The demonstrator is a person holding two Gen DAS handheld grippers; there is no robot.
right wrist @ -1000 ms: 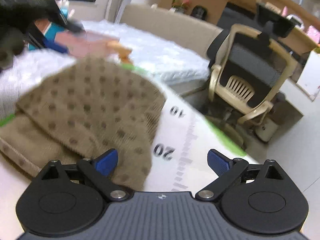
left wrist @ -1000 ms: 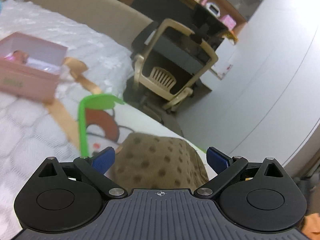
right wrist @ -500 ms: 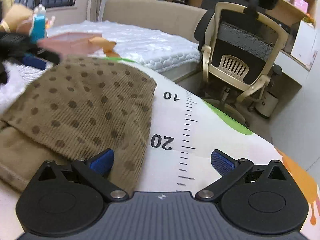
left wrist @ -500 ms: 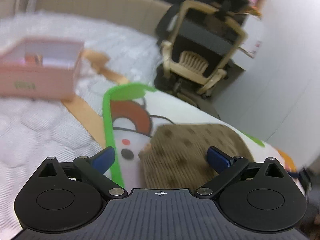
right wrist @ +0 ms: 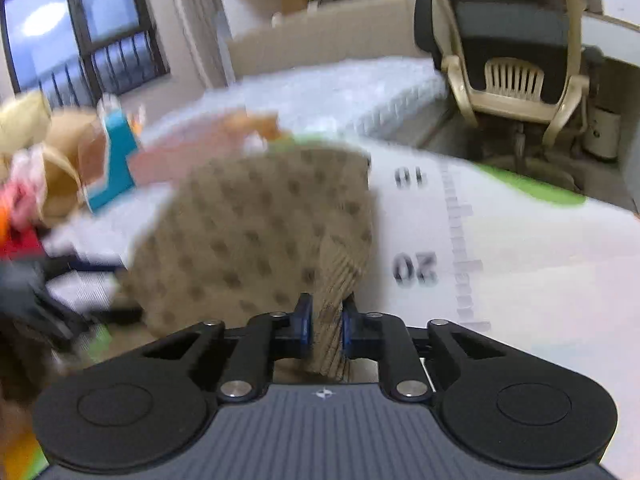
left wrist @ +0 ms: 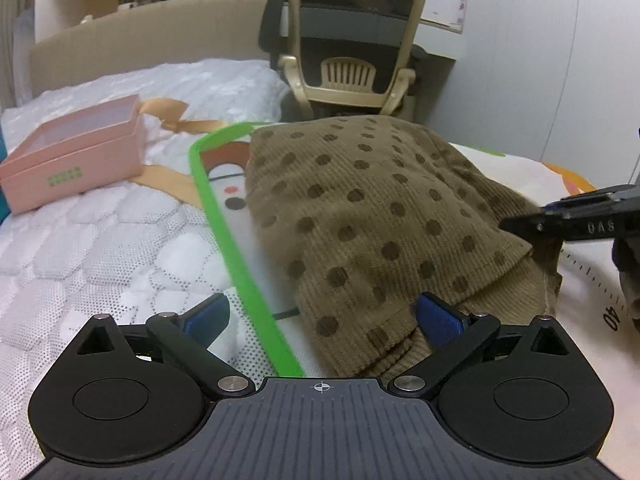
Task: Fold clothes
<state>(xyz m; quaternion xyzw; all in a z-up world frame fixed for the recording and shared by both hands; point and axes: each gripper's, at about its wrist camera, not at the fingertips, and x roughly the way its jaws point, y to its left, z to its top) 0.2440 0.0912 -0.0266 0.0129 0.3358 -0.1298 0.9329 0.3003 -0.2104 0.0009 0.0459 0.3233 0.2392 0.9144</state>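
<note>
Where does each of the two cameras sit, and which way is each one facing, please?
Left wrist: on the left gripper, looking across the dotted garment and mat to the chair; its open fingers show, and the right gripper enters at right.
Right wrist: on the right gripper, facing along the mat toward the chair; its fingers pinch the garment.
Shared: garment, mat, chair, bed.

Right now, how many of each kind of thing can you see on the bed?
Brown dotted garment: 1
Pink box: 1
Green-edged mat: 1
Tan ribbon: 1
Stuffed toys: blurred in the right wrist view, cannot count
Total counted: 4
</note>
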